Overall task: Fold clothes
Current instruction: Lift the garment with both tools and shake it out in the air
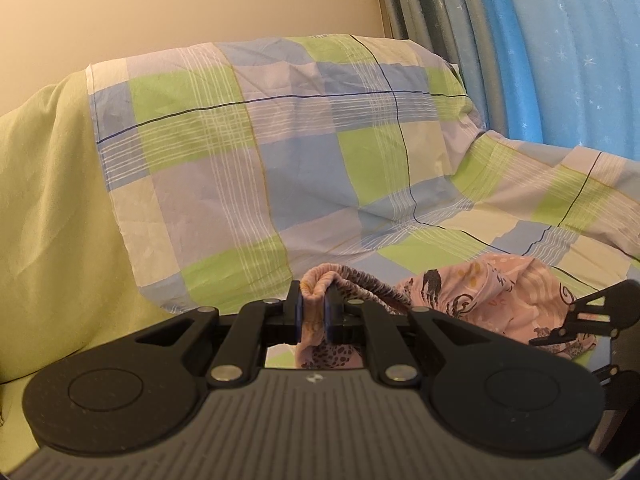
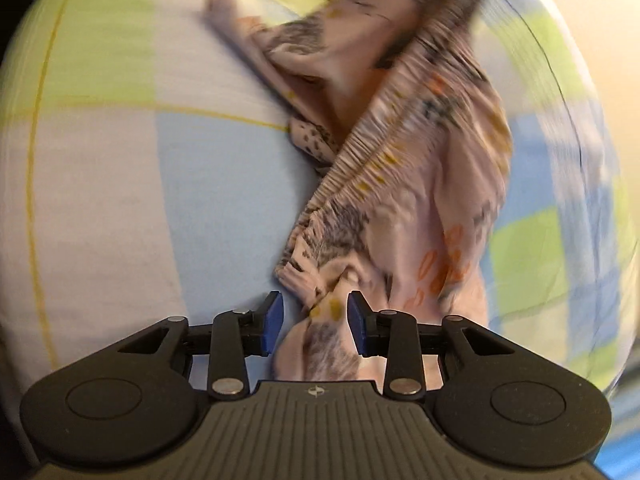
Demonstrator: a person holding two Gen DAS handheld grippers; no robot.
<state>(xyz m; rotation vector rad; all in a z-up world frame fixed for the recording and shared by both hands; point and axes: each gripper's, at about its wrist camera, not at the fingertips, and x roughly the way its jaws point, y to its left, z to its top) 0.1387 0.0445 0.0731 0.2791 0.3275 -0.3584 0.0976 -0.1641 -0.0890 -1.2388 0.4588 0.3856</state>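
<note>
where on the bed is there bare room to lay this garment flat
Free: the checked sheet left of the pink patterned garment, and the strip toward the blue curtain. Crowded: around both claws, left clamped on it, right open astride it.

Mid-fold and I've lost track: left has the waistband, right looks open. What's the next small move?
Probably close the right gripper on the pink printed garment: its jaws stand apart with fabric between them, while the left gripper is already shut on the elastic waistband.
</note>
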